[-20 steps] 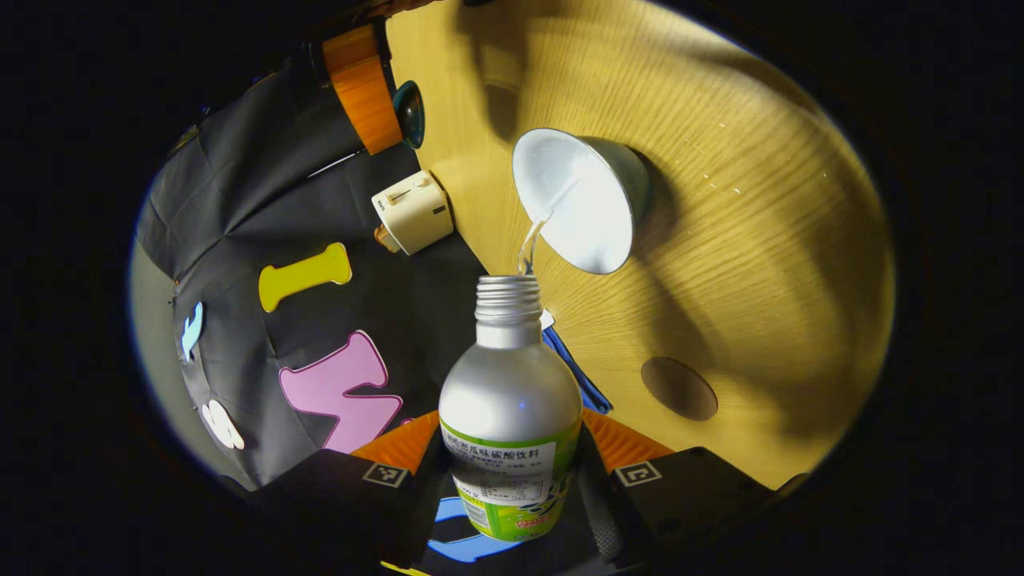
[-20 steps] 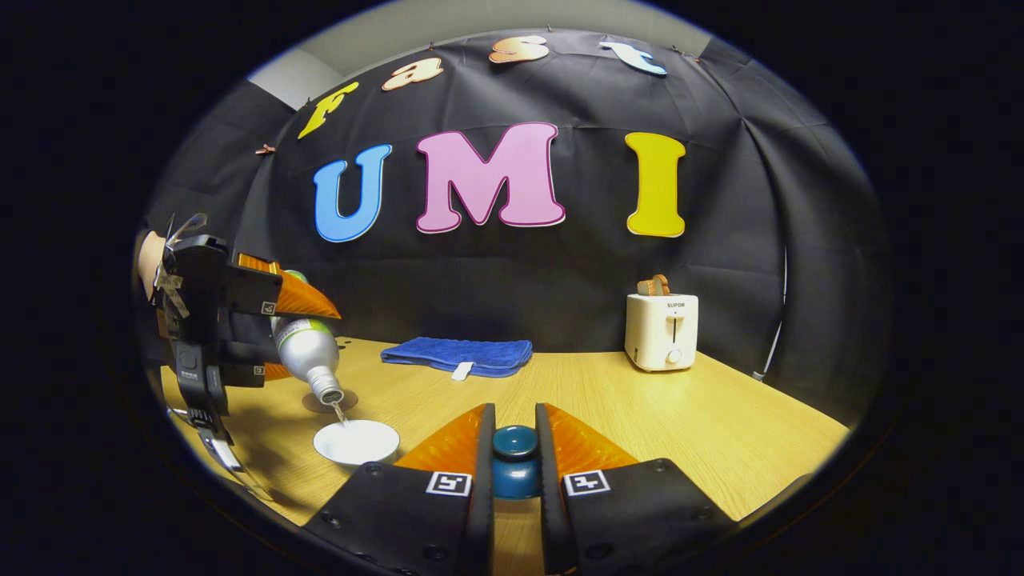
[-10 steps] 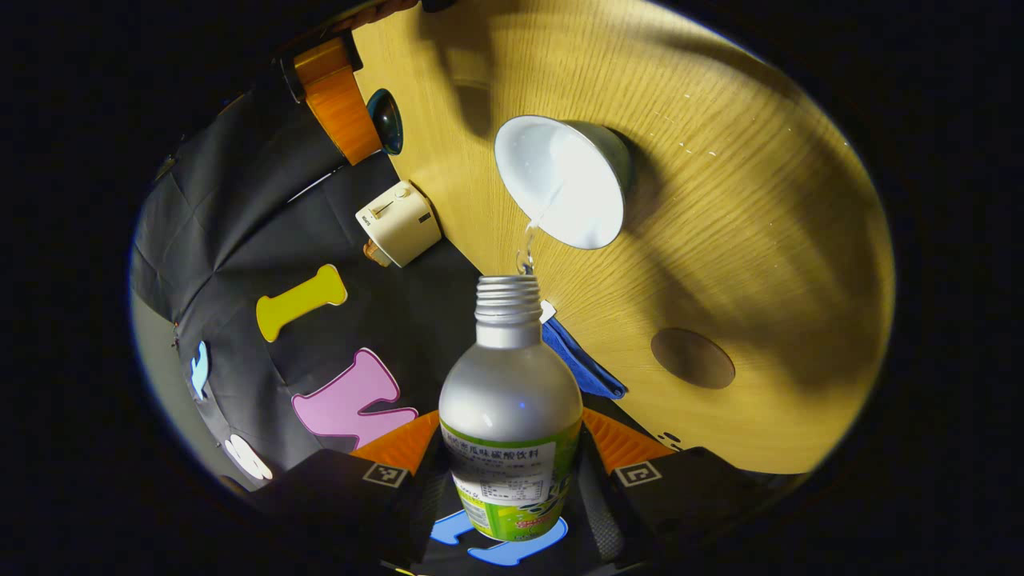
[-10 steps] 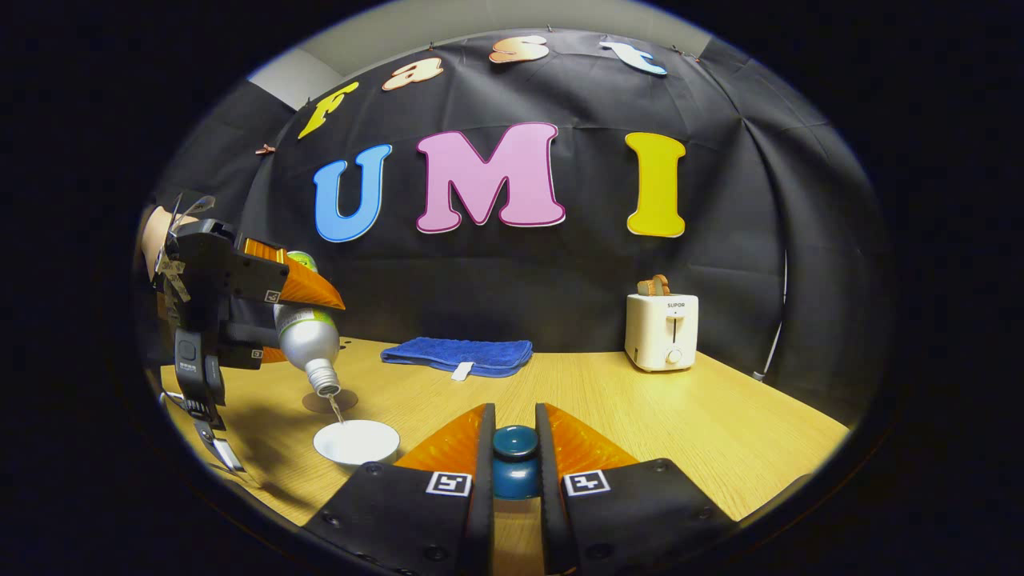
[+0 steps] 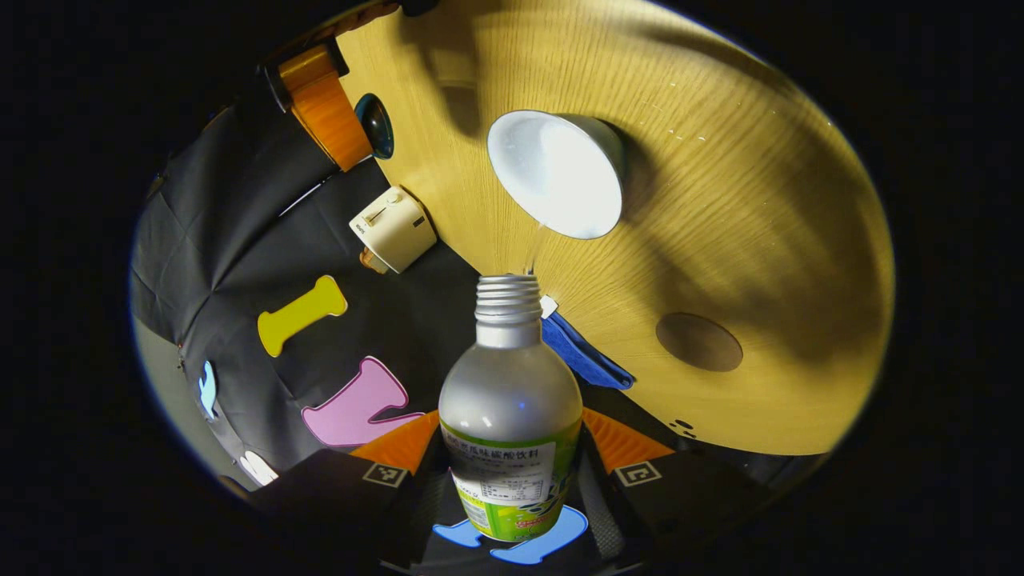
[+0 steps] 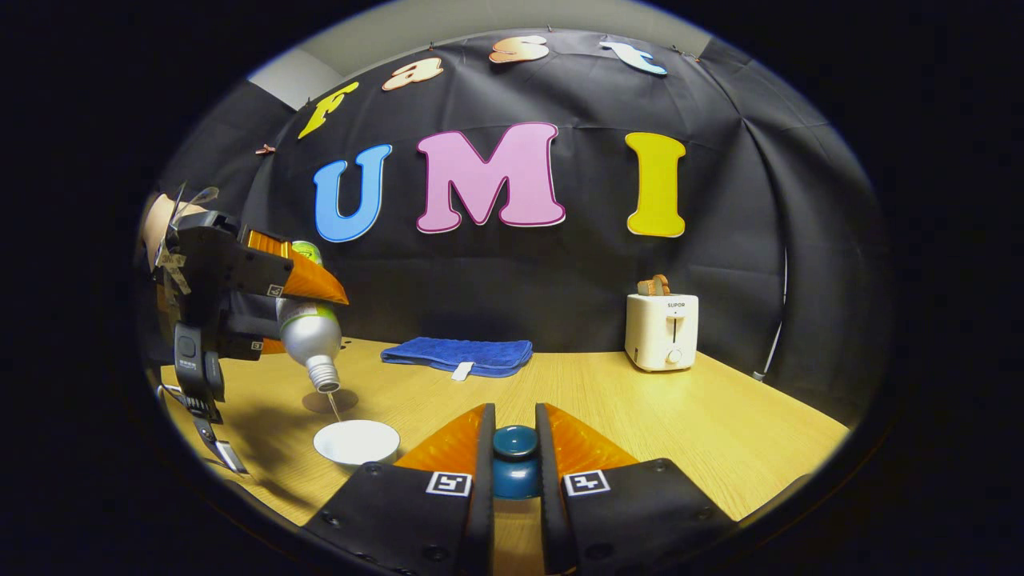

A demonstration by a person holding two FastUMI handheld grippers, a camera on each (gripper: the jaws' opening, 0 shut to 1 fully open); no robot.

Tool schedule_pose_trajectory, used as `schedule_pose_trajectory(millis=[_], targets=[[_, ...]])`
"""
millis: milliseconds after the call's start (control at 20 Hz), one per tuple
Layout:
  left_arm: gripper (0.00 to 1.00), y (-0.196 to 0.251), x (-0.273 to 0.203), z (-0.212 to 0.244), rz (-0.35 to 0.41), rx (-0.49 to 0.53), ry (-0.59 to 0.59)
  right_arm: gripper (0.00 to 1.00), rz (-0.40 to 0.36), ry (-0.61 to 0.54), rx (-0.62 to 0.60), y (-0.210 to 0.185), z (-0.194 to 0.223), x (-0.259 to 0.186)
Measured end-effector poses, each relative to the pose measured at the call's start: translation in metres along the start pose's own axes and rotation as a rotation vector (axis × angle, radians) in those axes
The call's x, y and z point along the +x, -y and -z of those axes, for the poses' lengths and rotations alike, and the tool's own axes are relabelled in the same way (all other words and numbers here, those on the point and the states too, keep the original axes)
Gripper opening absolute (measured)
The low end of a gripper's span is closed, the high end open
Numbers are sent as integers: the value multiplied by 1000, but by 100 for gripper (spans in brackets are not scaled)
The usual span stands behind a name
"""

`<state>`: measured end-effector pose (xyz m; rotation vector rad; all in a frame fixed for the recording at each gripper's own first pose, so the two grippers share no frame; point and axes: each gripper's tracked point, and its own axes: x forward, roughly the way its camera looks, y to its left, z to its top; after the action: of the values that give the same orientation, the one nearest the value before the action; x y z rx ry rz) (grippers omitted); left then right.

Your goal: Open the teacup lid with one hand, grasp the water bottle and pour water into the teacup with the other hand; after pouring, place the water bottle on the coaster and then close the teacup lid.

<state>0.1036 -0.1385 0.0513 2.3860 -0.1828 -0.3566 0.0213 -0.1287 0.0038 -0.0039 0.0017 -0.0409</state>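
My left gripper (image 5: pixel 510 480) is shut on a silver water bottle (image 5: pixel 510 416) with a green label, tilted mouth-down above the white teacup (image 5: pixel 556 172). A thin thread of water runs from the mouth toward the cup. In the right gripper view the same bottle (image 6: pixel 310 340) hangs above the teacup (image 6: pixel 356 442) at the left, held by the other gripper (image 6: pixel 308 290) and a hand. My right gripper (image 6: pixel 514 456) is shut on the dark teal knob of the teacup lid (image 6: pixel 514 460), held above the table to the cup's right. The round brown coaster (image 5: pixel 698 342) lies near the cup.
A blue folded cloth (image 6: pixel 458 354) lies at the back of the wooden table (image 6: pixel 680 416). A cream toaster (image 6: pixel 661 330) stands at the back right. The other gripper with the lid (image 5: pixel 374 126) shows at the top left of the left gripper view.
The bottle has risen and tipped back a little. The stream into the cup has thinned to a trickle. My right gripper with the lid has stayed in place.
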Motion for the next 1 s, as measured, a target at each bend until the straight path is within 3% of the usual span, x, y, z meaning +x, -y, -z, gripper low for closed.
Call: schedule_pose_trajectory(millis=[1000], targets=[[78, -4, -1, -5, -6, 18, 5, 27, -1, 0, 0, 0, 0, 0]])
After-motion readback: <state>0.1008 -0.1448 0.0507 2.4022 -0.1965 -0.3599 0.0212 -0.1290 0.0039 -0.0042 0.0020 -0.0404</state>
